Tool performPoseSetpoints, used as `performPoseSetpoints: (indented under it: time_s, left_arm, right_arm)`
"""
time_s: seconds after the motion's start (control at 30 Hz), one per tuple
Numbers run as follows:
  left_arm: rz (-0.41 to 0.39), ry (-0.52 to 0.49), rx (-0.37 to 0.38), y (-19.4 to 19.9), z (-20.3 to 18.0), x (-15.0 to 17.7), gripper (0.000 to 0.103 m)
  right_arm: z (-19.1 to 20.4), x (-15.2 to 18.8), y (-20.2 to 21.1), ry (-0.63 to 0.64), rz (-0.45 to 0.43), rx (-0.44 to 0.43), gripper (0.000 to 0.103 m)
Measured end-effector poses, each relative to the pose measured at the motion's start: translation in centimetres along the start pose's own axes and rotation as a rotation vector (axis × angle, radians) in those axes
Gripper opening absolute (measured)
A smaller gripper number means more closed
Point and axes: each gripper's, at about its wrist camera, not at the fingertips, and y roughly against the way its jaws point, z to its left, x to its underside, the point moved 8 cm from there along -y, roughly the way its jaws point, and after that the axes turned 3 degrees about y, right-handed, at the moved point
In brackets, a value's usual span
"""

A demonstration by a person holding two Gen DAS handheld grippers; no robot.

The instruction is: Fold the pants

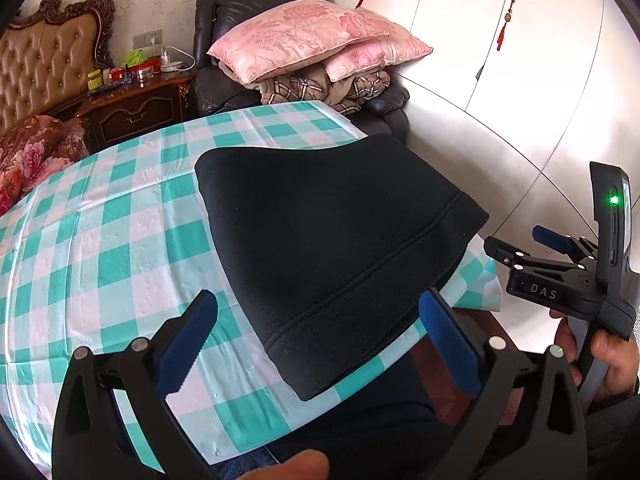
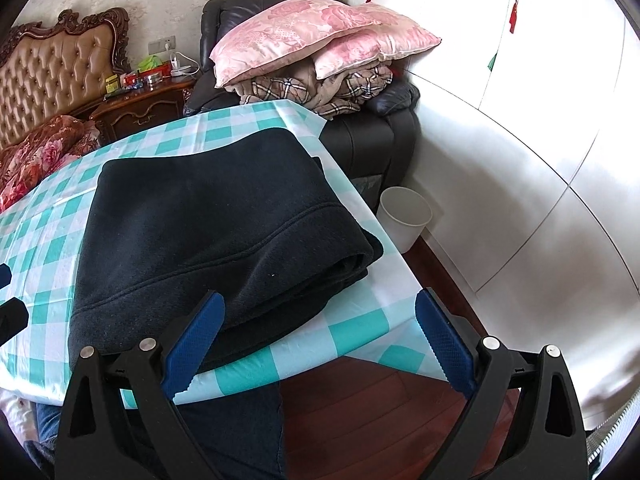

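The counter has free checked cloth to the left of the pants; its near and right edges drop to the floor, where a white bin stands. The left gripper and the right gripper are both wide open, holding nothing, just above the near edge. The dark pants lie folded in layers near the right corner.

Bright daylight glares off the white wardrobe; fisheye edges curve and darken, focus sharp.
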Motion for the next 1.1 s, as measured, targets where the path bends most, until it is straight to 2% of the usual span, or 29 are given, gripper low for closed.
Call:
performPoseSetpoints:
  time_s: [1.1]
  left_arm:
    - [0.001,0.005,0.009,-0.43,-0.29,0.05,0.101]
  right_arm:
    - [-0.34,0.28,-0.18,-0.005,0.005,-0.003,0.092]
